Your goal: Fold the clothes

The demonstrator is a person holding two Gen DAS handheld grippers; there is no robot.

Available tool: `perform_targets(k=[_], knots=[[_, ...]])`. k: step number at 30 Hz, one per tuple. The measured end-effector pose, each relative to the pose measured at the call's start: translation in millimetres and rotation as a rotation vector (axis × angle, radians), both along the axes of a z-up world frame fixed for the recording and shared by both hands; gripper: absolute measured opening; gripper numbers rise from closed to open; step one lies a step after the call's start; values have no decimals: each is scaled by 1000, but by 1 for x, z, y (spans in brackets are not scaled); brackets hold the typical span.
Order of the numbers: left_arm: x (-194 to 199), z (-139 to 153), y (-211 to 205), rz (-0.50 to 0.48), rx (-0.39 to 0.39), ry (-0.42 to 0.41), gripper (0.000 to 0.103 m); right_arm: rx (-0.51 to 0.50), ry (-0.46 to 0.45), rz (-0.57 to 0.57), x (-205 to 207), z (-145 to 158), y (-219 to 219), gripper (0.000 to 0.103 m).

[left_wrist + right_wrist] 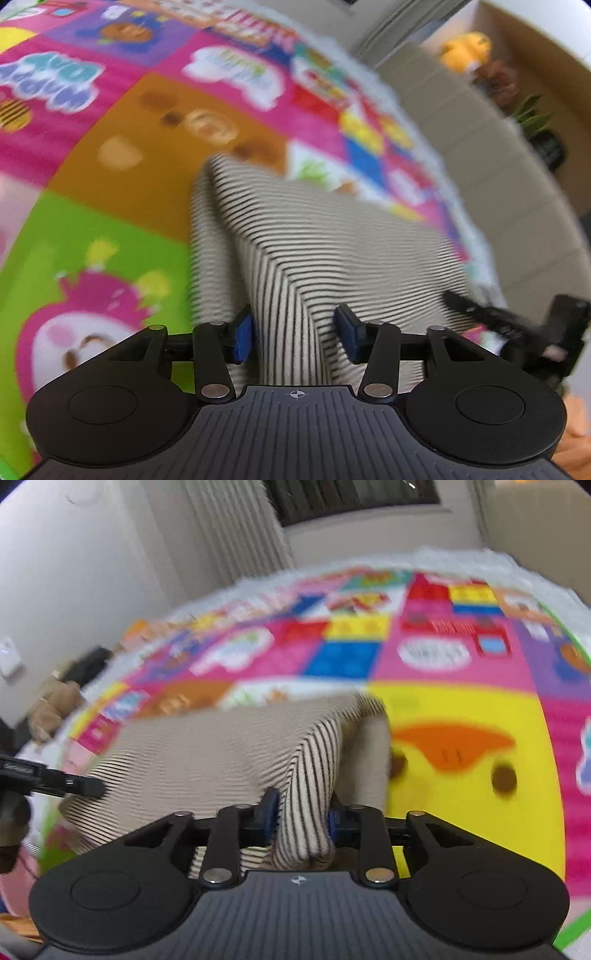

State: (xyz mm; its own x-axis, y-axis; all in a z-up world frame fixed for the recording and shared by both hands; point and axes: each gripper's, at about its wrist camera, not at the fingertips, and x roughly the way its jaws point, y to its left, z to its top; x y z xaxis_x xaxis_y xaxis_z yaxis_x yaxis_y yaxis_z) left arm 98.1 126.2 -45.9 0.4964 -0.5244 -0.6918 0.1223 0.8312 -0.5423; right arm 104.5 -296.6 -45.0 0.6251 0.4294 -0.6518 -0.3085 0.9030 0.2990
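Note:
A beige garment with thin dark stripes (295, 240) lies on a colourful play mat (110, 155). My left gripper (295, 332) has its blue pads apart, with a raised ridge of the striped cloth running between them; the pads do not press it. My right gripper (301, 816) is shut on a bunched fold of the same striped garment (207, 753), lifting its near edge. The other gripper shows at the right edge of the left wrist view (517, 332) and at the left edge of the right wrist view (51, 779). Both views are motion-blurred.
The play mat (461, 709) covers the floor, with a white fringed edge (461, 559). A beige sofa or wall panels (480, 155) stand beyond it, with a yellow plush toy (467, 48) and a plant on a shelf. Orange cloth (576, 435) lies at the lower right.

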Motion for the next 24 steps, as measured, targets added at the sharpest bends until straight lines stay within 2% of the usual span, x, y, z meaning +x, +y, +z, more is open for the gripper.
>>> perform_targets(k=[1,3,5,6,8,10,12,15,16,20,21,24], knots=[[-2,-1,2,-4,-4,-11,54,18,4,-7,0,-2,-3,41],[-4,7,2,1,18,-29,63,43,11,-11,1,0,-8,48],[-8,19,0,7,58,-68,78,29,-12,-22,0,6,-10,63],[-11,26,0,9,69,-92,79,3,-34,-36,-1,10,-10,76],[-16,39,-2,8,48,-125,83,-1,-65,-49,-1,17,-13,81],[-21,49,-6,-1,1,-135,88,-2,-95,-60,-1,24,-16,93],[-24,51,-14,-42,-47,-116,90,8,-123,-69,3,31,-18,97],[-27,43,-30,-128,-105,-57,94,8,-159,-75,12,39,-14,98],[-28,40,-35,-157,-124,-37,95,5,-172,-80,16,40,-12,101],[-28,15,-50,-203,-129,79,95,-38,-189,-100,41,35,-4,101],[-28,9,-51,-207,-145,109,95,-52,-180,-99,48,31,-2,97],[-30,-3,-50,-202,-188,166,95,-101,-146,-79,63,18,2,74]])
